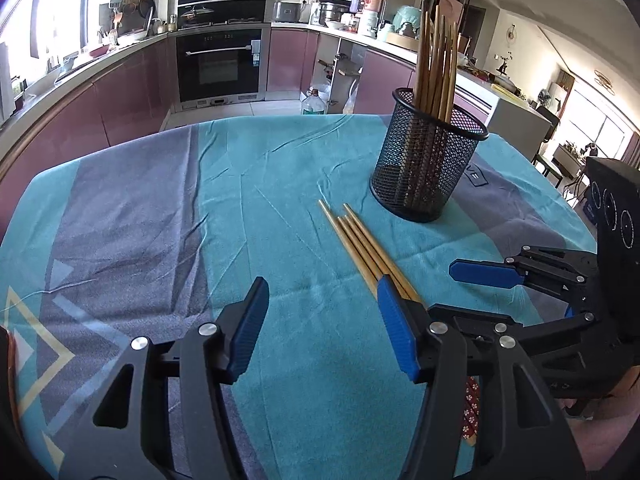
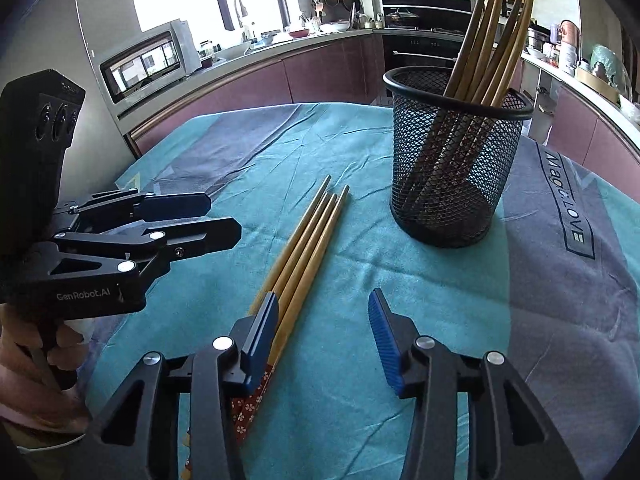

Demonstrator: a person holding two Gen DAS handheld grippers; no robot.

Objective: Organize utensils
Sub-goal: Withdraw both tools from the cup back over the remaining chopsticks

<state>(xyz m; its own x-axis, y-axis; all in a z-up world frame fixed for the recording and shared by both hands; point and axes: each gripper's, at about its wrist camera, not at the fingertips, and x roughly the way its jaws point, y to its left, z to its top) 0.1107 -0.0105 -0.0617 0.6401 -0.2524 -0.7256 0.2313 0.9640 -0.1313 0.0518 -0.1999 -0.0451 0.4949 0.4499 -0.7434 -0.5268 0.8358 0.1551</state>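
Several wooden chopsticks (image 2: 308,240) lie side by side on the teal and grey cloth (image 2: 560,300), their red flowered ends toward me. A black mesh cup (image 2: 448,168) behind them holds several more chopsticks (image 2: 492,48) standing upright. My right gripper (image 2: 324,320) hovers open low over the near ends; its left pad (image 2: 264,332) covers the bundle's edge and nothing is pressed. My left gripper (image 1: 324,320) is open just left of the chopsticks (image 1: 360,240), which pass behind its right pad (image 1: 396,328). The mesh cup (image 1: 428,160) stands beyond it.
The cloth covers a table in a kitchen, with purple cabinets (image 1: 132,92) and an oven (image 1: 220,64) behind. A hand (image 2: 36,360) holds the left gripper (image 2: 216,218) at the left of the right wrist view. A pad of the right gripper (image 1: 484,274) reaches in from the right.
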